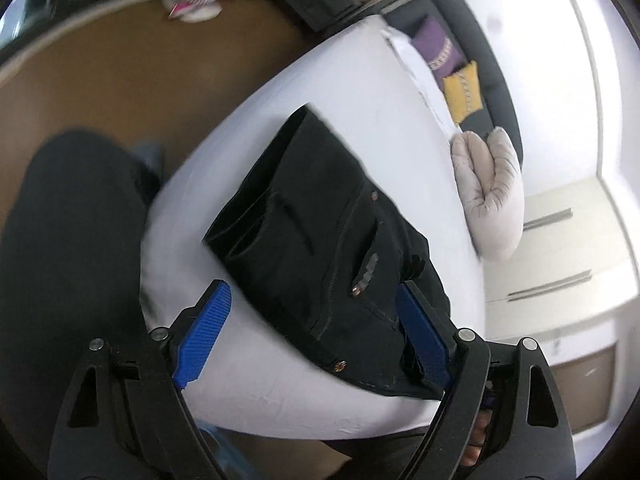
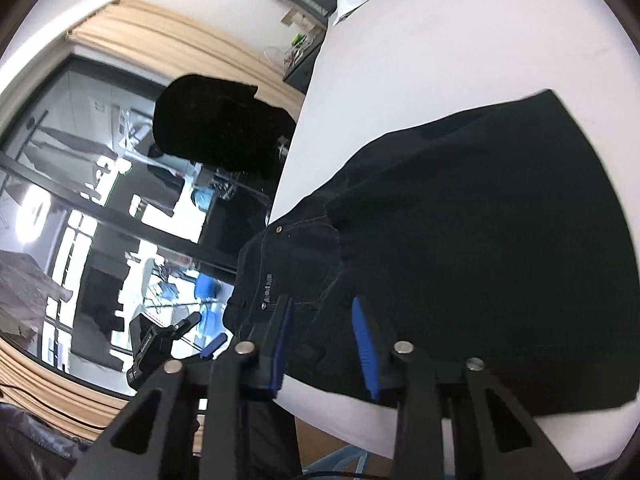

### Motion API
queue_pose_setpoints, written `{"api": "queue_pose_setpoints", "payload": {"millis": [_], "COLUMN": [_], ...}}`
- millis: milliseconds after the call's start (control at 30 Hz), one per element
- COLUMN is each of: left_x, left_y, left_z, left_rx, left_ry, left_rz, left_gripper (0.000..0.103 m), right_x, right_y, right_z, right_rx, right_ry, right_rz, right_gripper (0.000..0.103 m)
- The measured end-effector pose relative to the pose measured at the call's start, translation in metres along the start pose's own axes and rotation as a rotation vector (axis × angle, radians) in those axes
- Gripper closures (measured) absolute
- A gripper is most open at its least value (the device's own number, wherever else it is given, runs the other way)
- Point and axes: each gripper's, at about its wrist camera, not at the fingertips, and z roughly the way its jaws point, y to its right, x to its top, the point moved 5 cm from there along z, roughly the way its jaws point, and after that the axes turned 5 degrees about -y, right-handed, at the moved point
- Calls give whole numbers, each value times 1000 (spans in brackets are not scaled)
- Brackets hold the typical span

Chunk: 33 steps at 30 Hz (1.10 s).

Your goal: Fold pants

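Black denim pants point(image 1: 320, 224) lie folded on a white bed point(image 1: 360, 96), waistband end nearest me. My left gripper point(image 1: 312, 292) is open above the bed's near edge; its right blue pad point(image 1: 420, 336) rests by the waistband, its left pad point(image 1: 204, 332) over bare sheet. In the right wrist view the pants point(image 2: 480, 216) spread over the bed point(image 2: 440, 40). My right gripper point(image 2: 322, 304) hangs over the waistband with its blue pads apart and cloth between them, not pinched. The other gripper's blue tip point(image 2: 214, 344) shows at lower left.
A grey puffy jacket point(image 1: 488, 192) lies on the bed's right side. Purple point(image 1: 436, 50) and yellow point(image 1: 462, 92) cushions sit at the dark headboard. White drawers point(image 1: 560, 248) stand on the right, brown floor point(image 1: 120, 80) on the left. A large window point(image 2: 80, 200) fills the left of the right wrist view.
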Motion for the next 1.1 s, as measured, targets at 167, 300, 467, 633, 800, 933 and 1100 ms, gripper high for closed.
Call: {"api": "queue_pose_setpoints", "payload": {"millis": [167,300,467,633,800,933,1100], "left_x": [8,16,29,36,42,43,47], "left_y": [-37,-55,-60,-52,-46,-42,-21], "left_z": [6,27,36,59,72,78,75], "left_rx": [-55,-86,-96,-94,-76,-61,-46], "left_ry": [-11,-21,2,9,-13,-23,-6], "left_rz": [-145,-210,-217,-205,-190,-165,-93], "left_gripper": [19,20,20,33,54,69,75], "right_x": [9,22,36,39,39,40,56], "right_y": [-6,-6,-9,2,27,34,28], "right_z": [16,44,71,99,109,110,110], "right_rx": [20,-3,1,-61,-90,-123,-147], "right_ry": [-48,-118,-186,-277,-298,-297,-272], "right_rz": [-19,-15,-17,-6,57,73,75], "right_gripper": [72,73,73,73,84,102,103]}}
